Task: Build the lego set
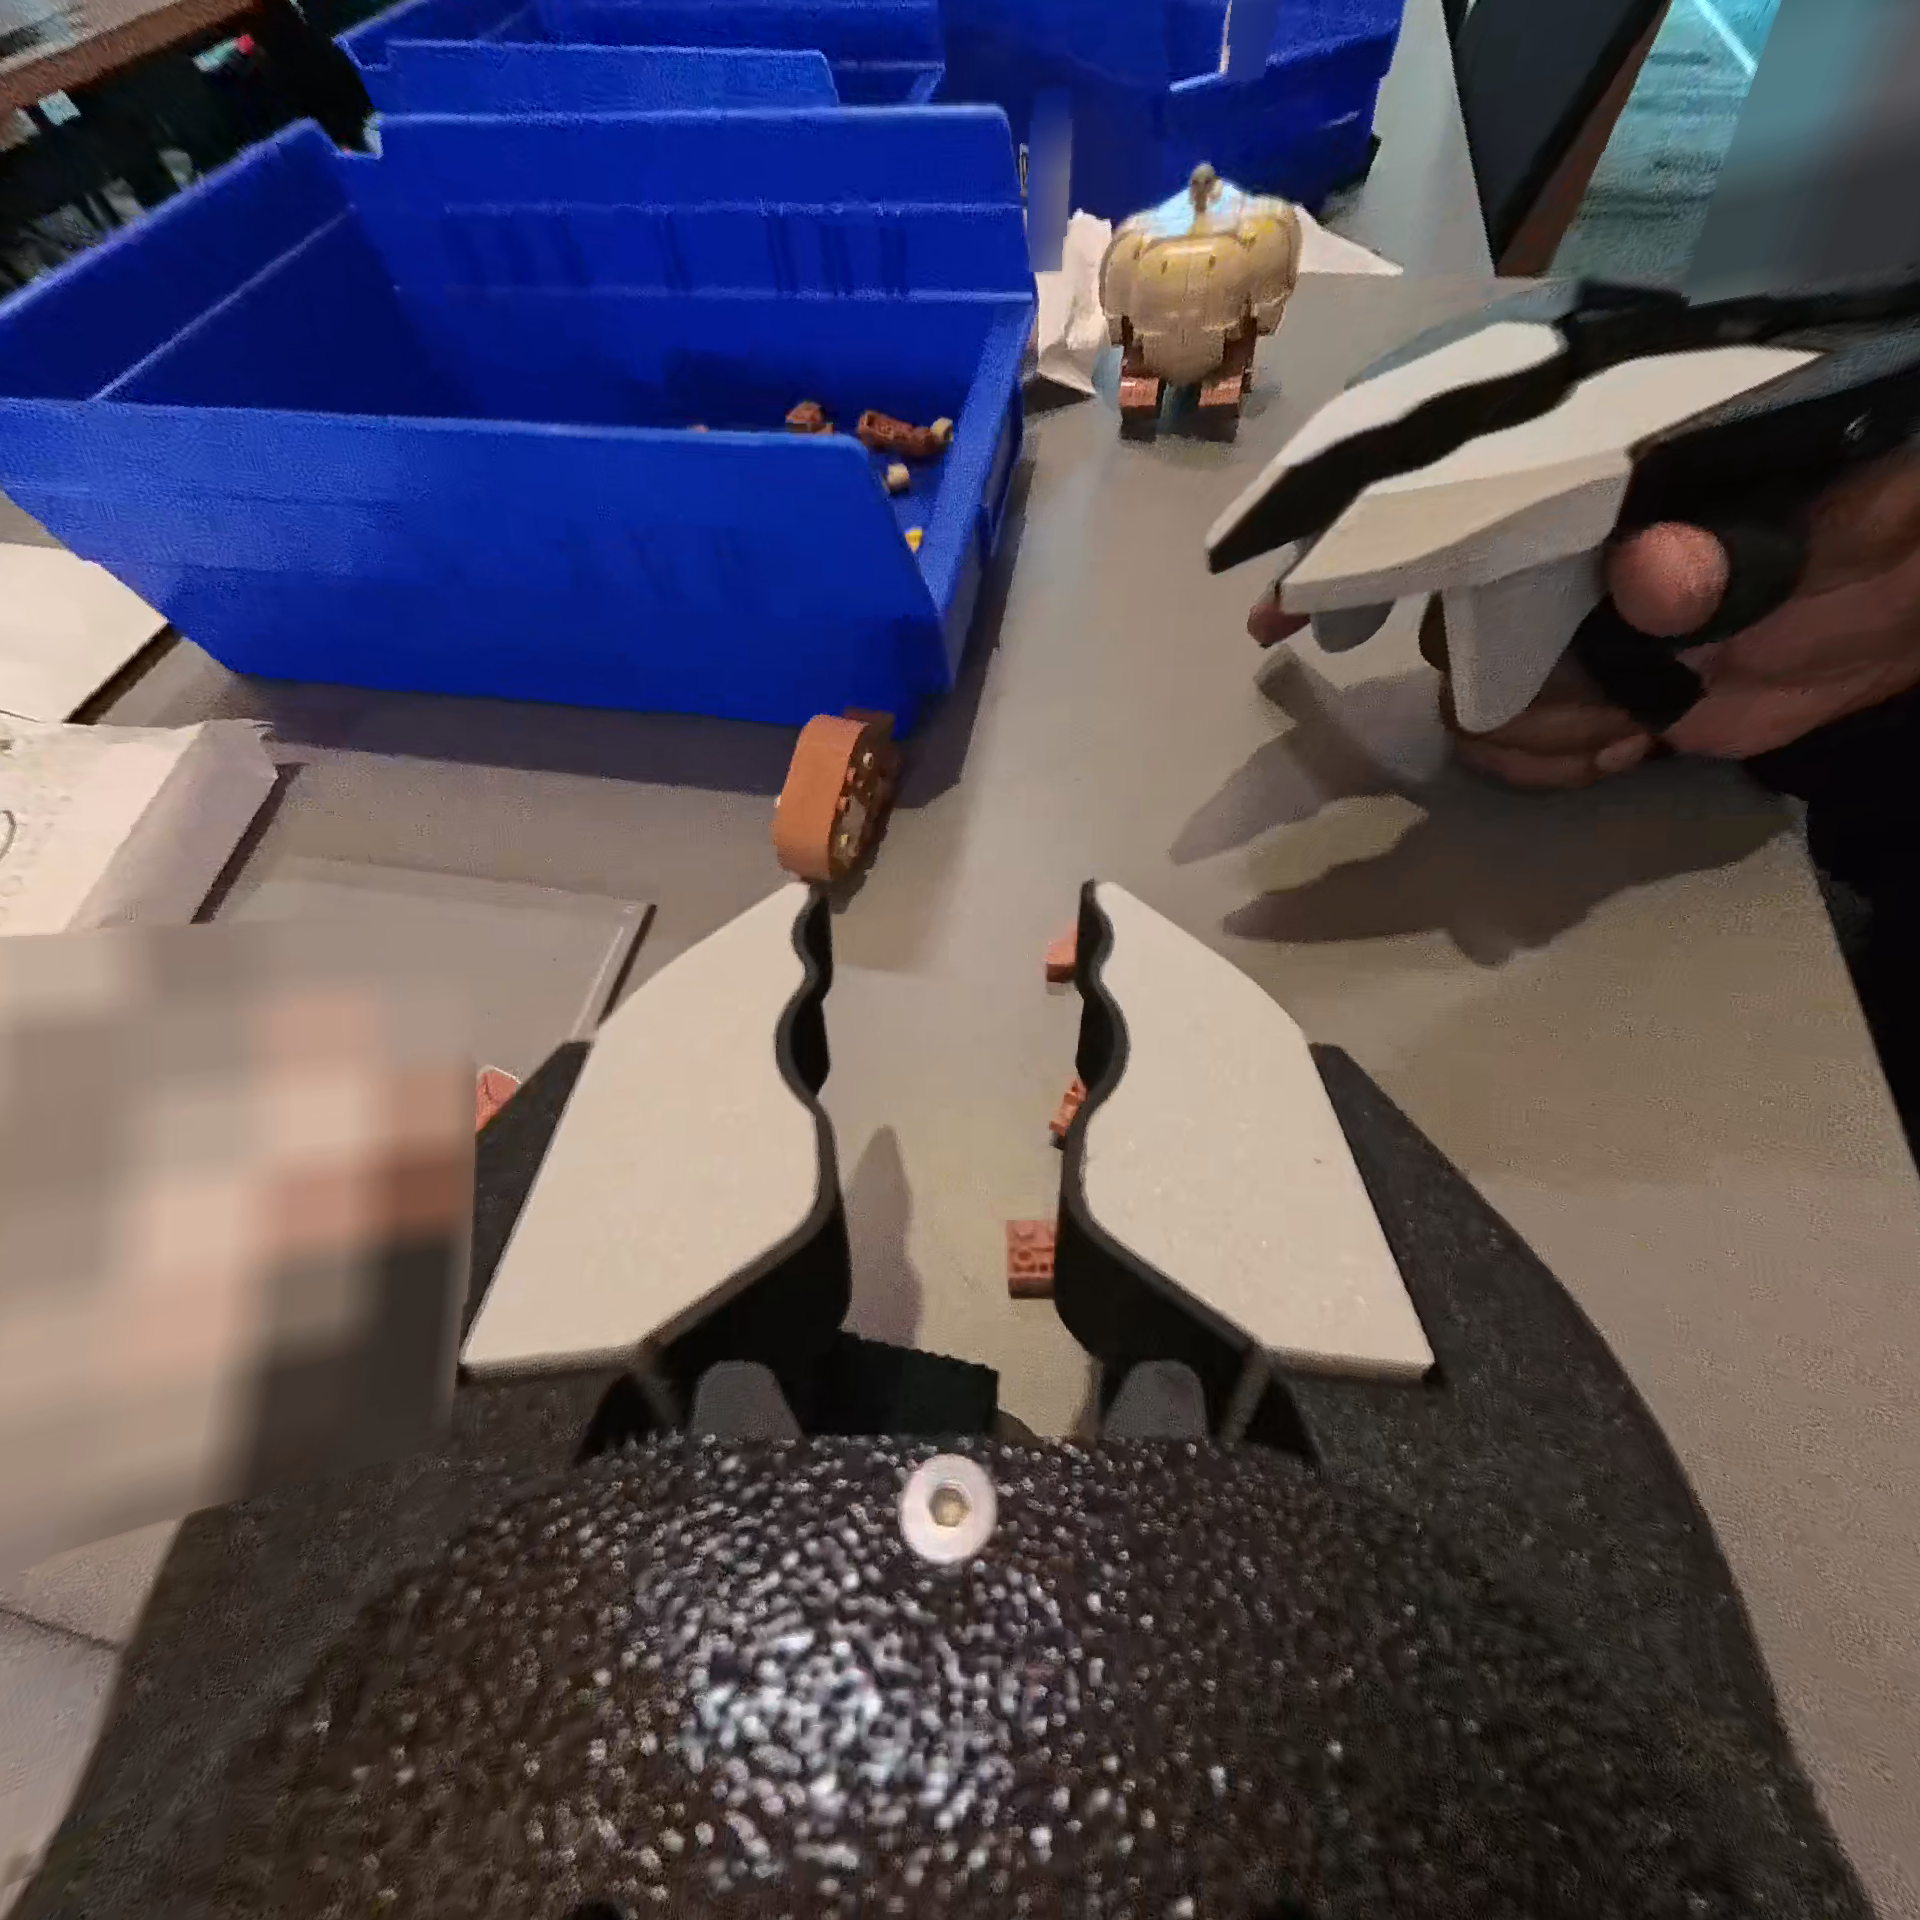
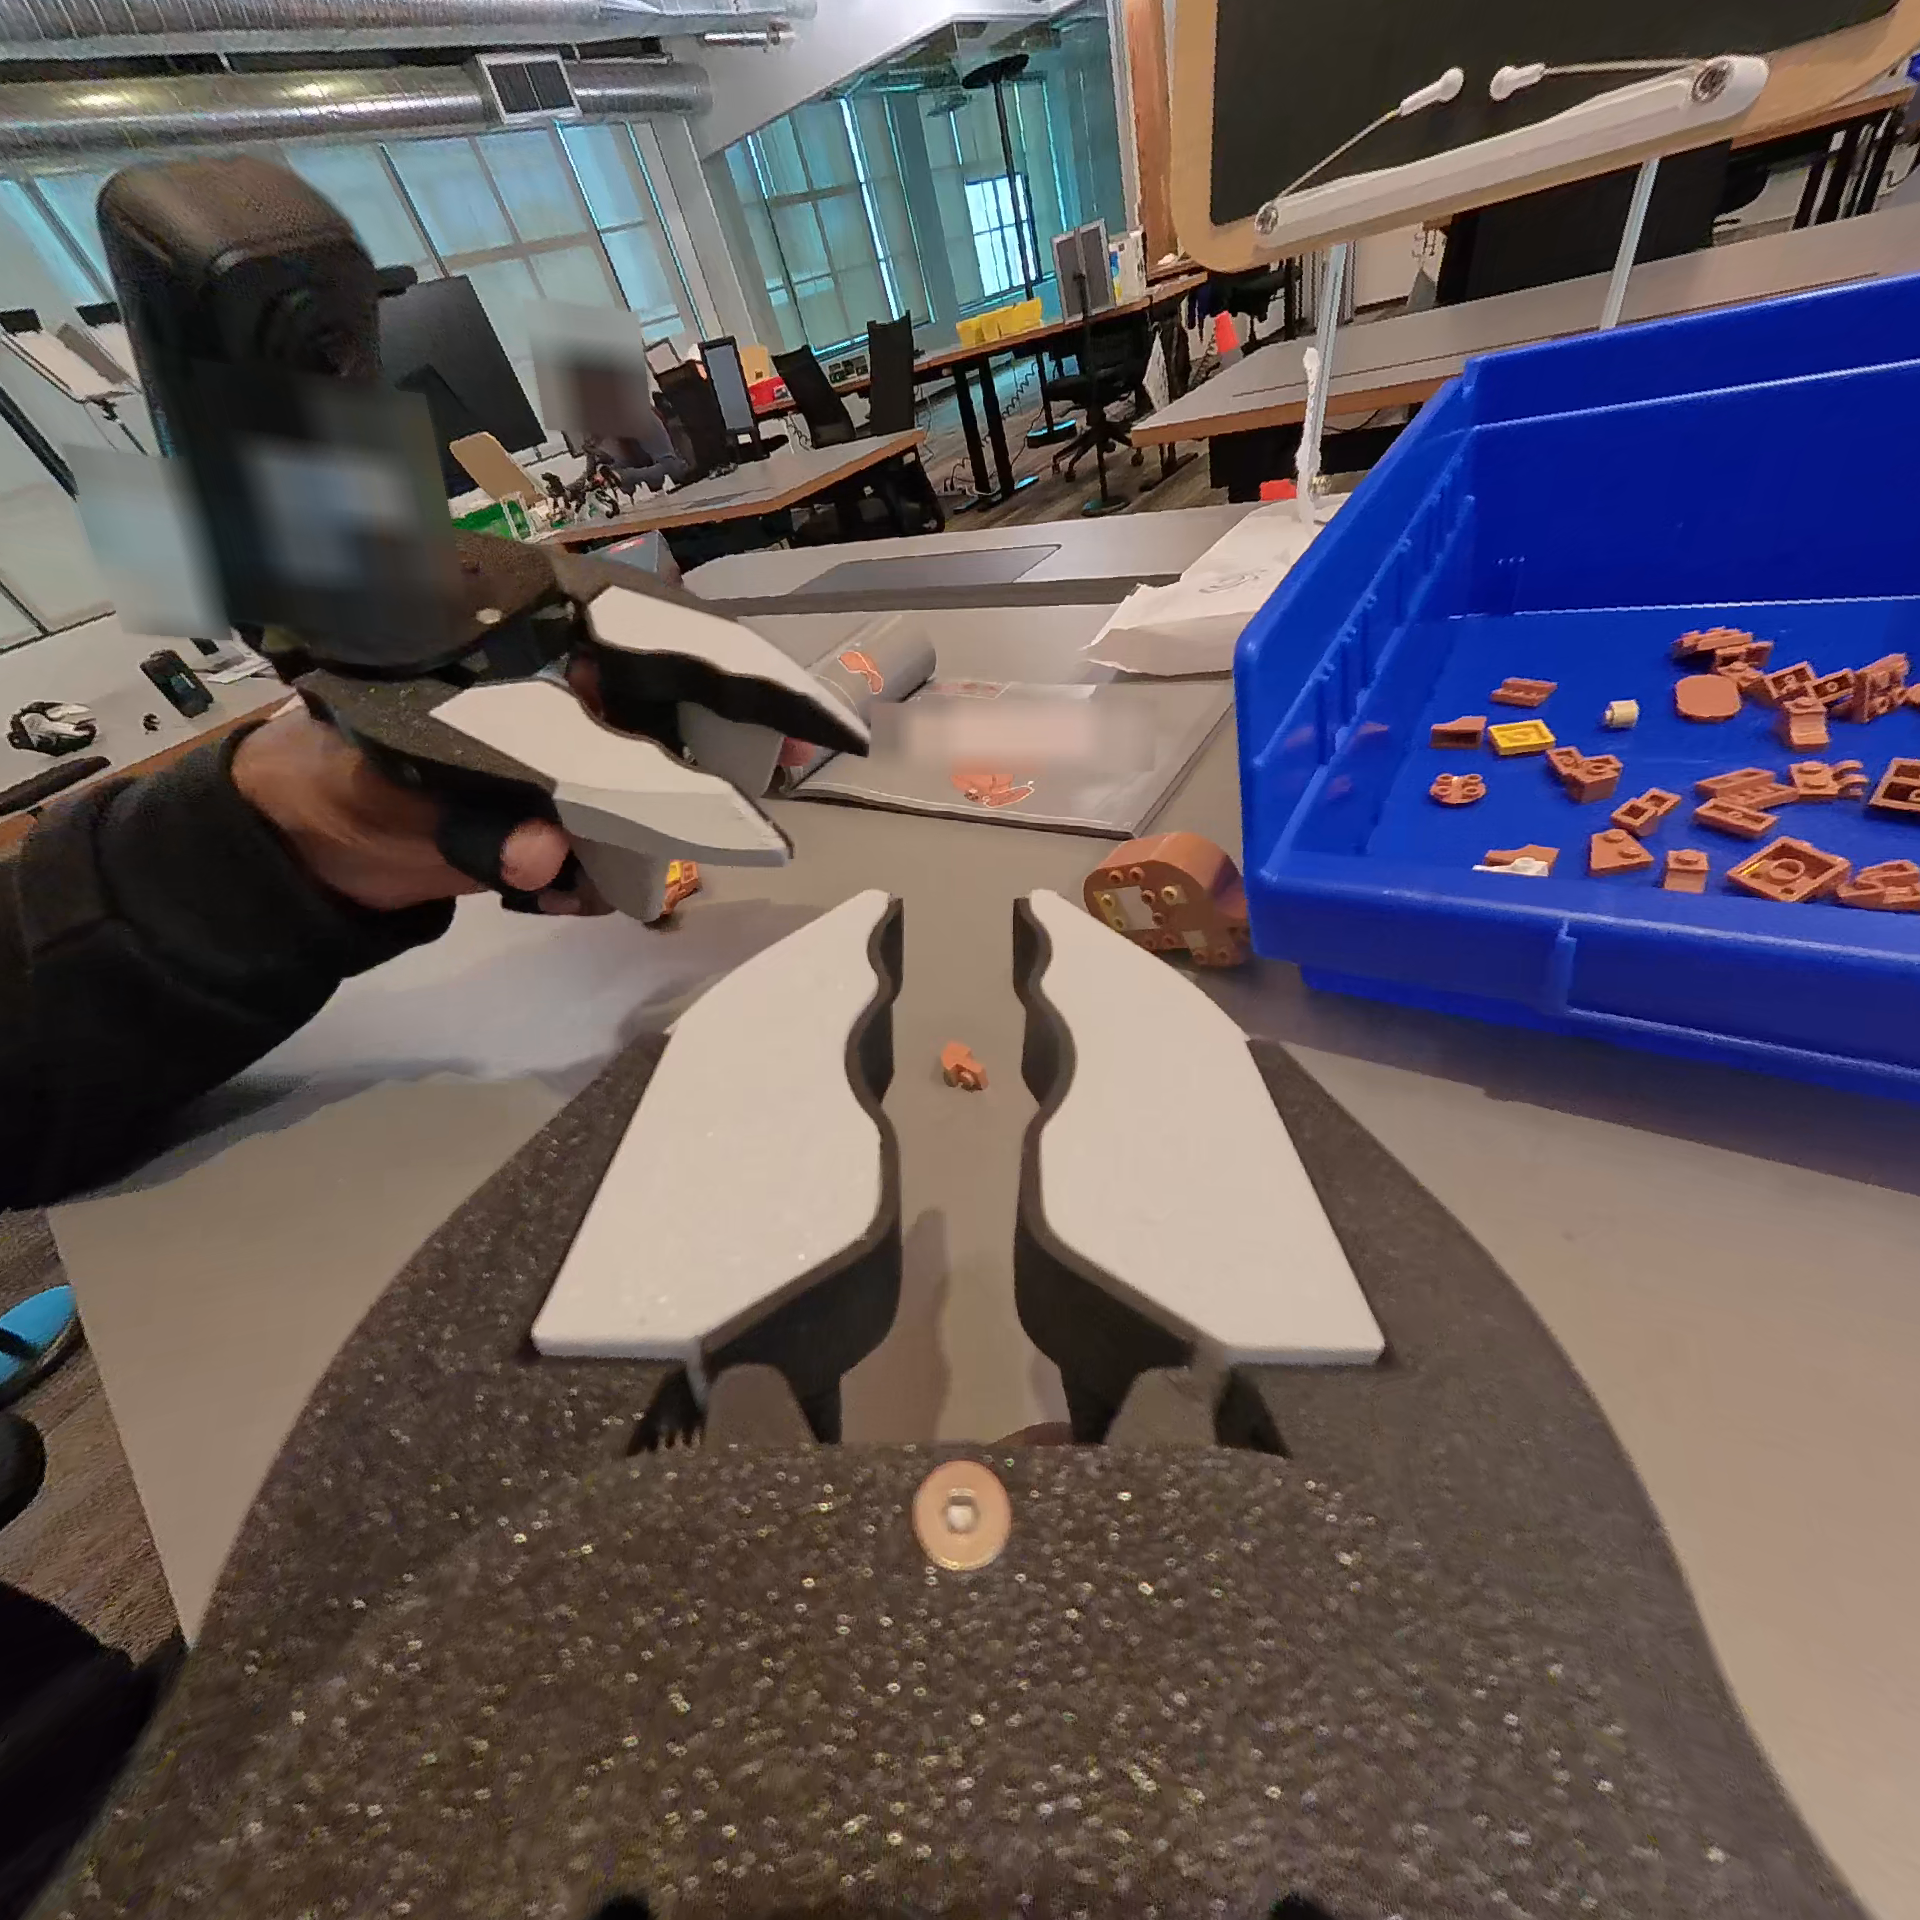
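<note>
Brick assembly (image 1: 834, 800) (brown) lies just beyond left hand-held gripper (image 1: 951, 904), jaws apart, bare.

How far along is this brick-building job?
Done: a rounded beige brick model stands finished-looking on the grey table. In hand: nothing; the left gripper and right gripper are both open. Left: a brown oval brick assembly beside the blue plastic bin, whose many loose brown bricks remain.

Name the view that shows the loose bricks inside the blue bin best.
The right wrist view: it looks down into the blue bin, so the many brown bricks lie spread in plain sight. The left wrist view sees the bin from its side, its wall hiding all but a few bricks near one corner.
</note>
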Available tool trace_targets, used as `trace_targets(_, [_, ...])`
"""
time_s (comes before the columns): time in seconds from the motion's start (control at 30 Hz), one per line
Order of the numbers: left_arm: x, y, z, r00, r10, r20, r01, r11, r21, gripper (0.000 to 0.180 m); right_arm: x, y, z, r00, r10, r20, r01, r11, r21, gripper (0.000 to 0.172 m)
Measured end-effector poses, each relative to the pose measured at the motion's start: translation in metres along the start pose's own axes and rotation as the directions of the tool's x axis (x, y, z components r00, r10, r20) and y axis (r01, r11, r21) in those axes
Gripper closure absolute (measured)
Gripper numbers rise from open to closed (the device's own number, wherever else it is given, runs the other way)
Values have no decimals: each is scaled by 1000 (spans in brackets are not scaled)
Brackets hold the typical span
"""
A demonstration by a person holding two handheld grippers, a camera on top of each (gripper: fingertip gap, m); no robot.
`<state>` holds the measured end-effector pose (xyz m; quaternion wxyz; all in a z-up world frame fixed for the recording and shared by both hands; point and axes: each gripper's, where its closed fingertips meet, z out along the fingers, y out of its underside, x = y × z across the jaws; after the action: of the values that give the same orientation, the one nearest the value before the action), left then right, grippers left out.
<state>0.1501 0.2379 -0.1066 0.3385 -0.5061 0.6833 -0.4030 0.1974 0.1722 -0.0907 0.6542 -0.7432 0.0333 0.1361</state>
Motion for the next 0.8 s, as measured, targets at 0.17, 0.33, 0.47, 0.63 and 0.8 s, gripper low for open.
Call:
trace_targets(0.17, [-6, -8, 16, 1000, -7, 9, 7, 1000, 18, 135, 3, -2, -2, 1000, 29, 2, -29, 999, 19, 152])
trace_targets(0.33, [-16, -6, 17, 996, -52, 78, 45, 994, 96, 138, 4, -6, -6, 999, 34, -6, -34, 998, 51, 153])
trace_targets(0.47, [-24, -5, 7, 987, -90, 136, 67, 984, 167, 143, 5, -9, -9, 999, 39, -11, -38, 996, 78, 153])
trace_targets(0.63, [-27, -2, -3, 977, -87, 192, 50, 980, 191, 145, 4, -13, -13, 999, 24, -21, -21, 993, 119, 154])
trace_targets(0.8, [-27, -6, -18, 972, -81, 219, 29, 972, 231, 146, 3, -17, -19, 1000, 7, -29, -3, 987, 162, 155])
